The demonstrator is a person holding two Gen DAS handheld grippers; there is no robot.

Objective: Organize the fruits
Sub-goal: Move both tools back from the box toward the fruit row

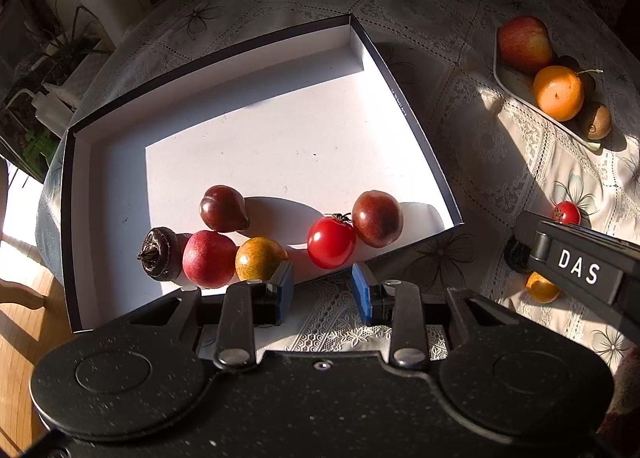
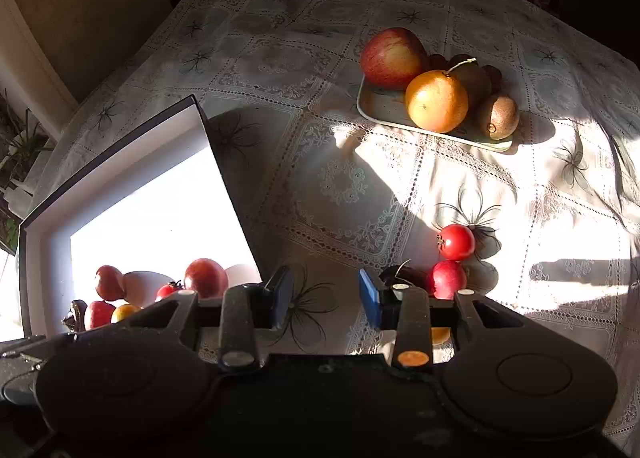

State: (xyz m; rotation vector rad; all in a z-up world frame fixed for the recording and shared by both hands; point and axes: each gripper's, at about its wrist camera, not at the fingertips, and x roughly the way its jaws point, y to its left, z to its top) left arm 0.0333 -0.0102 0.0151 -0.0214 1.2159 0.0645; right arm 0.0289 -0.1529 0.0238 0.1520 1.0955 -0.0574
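Lace tablecloth (image 2: 320, 185) bears fruit-filled box (image 1: 416, 125) and tray (image 2: 380, 109); both tools (image 1: 322, 290) (image 2: 326, 294) empty, parted.

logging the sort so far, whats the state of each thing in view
box: open, no lid, six small fruits along its near edge
tray: holds apple, orange and kiwis
red tomato: loose on the tablecloth, outside the box
left claw: open, empty
right claw: open, empty

Hard low sunlight — long shadows, white glare inside the box (image 1: 280, 145) — fisheye-bent edges.
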